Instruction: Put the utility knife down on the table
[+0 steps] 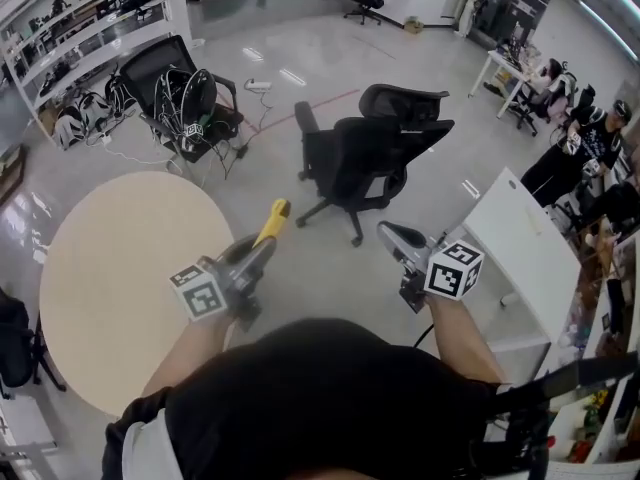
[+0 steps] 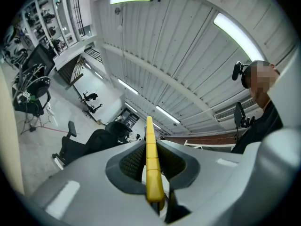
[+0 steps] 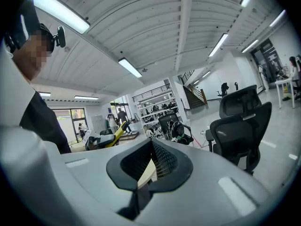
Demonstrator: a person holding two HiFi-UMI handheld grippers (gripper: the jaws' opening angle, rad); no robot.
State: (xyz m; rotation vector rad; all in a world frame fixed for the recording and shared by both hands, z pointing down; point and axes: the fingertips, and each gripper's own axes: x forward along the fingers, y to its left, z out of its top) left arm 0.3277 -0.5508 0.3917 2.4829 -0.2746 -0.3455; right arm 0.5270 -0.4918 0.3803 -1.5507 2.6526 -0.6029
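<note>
A yellow utility knife [image 1: 272,222] sticks out forward from my left gripper [image 1: 262,246], which is shut on it, in the air beside the right edge of the round beige table [image 1: 110,268]. In the left gripper view the knife [image 2: 151,164] runs upright between the two dark pads [image 2: 134,161], its tip pointing at the ceiling. My right gripper [image 1: 386,231] hangs to the right over the floor, shut with nothing in it; in the right gripper view its tips [image 3: 151,143] meet. That view also shows the knife [image 3: 118,130] off to the left.
A black office chair [image 1: 365,153] stands on the floor ahead, between the grippers. A white desk [image 1: 520,248] is at the right. A second chair loaded with black gear [image 1: 185,103] stands beyond the table, with shelves [image 1: 70,18] at the far left. People sit at the back right.
</note>
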